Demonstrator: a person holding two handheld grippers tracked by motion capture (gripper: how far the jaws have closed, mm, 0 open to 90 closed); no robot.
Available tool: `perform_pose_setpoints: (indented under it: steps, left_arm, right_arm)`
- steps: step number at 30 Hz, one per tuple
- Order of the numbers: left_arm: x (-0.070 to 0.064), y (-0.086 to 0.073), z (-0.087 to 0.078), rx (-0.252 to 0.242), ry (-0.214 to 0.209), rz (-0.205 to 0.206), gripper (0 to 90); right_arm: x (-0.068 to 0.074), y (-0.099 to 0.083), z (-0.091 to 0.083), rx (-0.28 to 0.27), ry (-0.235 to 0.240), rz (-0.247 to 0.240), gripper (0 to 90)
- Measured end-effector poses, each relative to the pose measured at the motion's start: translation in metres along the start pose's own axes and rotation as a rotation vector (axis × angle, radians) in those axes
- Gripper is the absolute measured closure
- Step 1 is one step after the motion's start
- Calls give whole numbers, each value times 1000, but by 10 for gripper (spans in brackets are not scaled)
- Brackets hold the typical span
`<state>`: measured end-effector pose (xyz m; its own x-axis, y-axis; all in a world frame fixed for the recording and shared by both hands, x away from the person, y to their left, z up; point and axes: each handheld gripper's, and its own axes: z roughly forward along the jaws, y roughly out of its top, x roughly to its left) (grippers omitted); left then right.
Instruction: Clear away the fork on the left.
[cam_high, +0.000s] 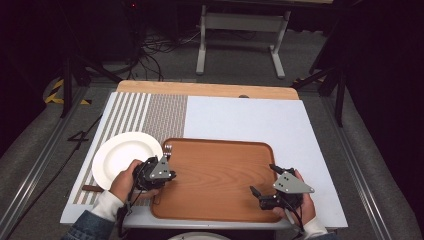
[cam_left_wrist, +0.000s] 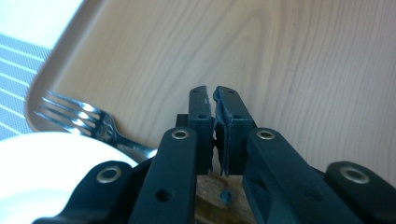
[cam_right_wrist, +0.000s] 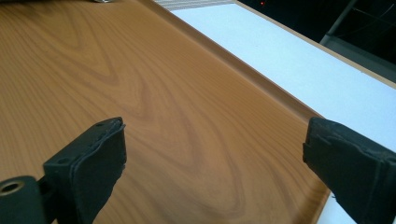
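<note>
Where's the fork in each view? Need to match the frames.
High view: the fork lies at the wooden tray's left rim, tines near the far-left corner, beside the white plate, just ahead of the left gripper.
Left gripper view: lower left, tines toward the tray's corner.
Right gripper view: I can't make out a fork.
Shared landmark: the tray's raised rim.

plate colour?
White; the plate shows best in the high view, left of the tray.

The high view looks forward and down over the whole table (cam_high: 250, 120). Each gripper view sits low and close, looking along its own tongs. All three share the wooden tray (cam_high: 215, 175).
</note>
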<state>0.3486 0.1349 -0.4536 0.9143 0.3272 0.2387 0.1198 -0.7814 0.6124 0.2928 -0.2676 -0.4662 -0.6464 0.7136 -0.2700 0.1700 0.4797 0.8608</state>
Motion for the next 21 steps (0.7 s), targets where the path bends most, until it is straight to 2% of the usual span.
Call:
perform_pose_setpoints:
  steps: [5, 11, 16, 21]
  left_arm:
    - [-1, 4, 2, -33, 3, 22, 842]
    - [-1, 6, 3, -70, 18, 23, 818]
    - [-2, 8, 4, -87, 37, 22, 781]
    - [-3, 9, 3, -130, 51, 32, 696]
  right_arm:
    - [0, 0, 0, -3, 1, -3, 69]
    - [3, 3, 0, -8, 8, -9, 69]
    - [6, 4, 1, -8, 15, -21, 68]
    - [6, 4, 1, -10, 15, -22, 69]
